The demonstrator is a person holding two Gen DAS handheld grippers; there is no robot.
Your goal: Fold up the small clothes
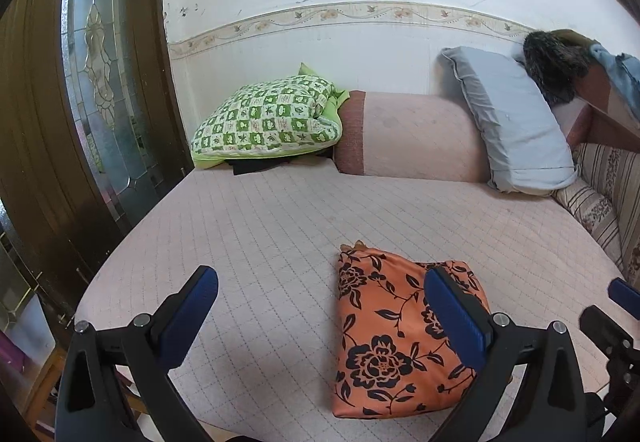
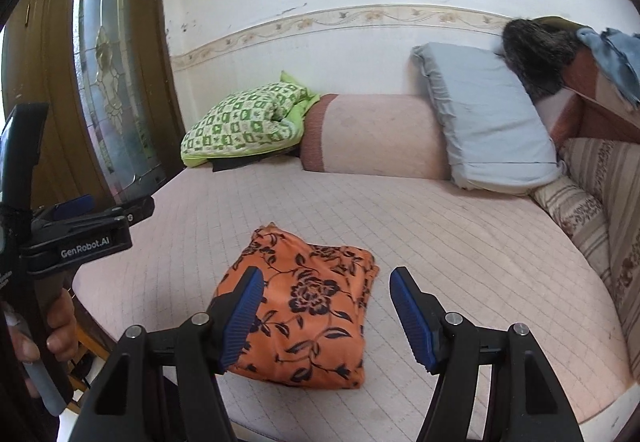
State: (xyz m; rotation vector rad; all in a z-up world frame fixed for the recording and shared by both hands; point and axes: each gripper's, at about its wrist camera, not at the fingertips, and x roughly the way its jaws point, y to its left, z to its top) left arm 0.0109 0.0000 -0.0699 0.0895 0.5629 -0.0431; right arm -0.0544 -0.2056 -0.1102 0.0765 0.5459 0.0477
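Both blue-padded black grippers, left and right, gape wide above the folded orange black-flowered garment on the pink quilted bed.

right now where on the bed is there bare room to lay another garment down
Bare quilted mattress lies between the folded orange floral cloth and the pink bolster, and right of the cloth toward the striped cushion. The back is crowded: green checked quilt, bolster, grey pillow.
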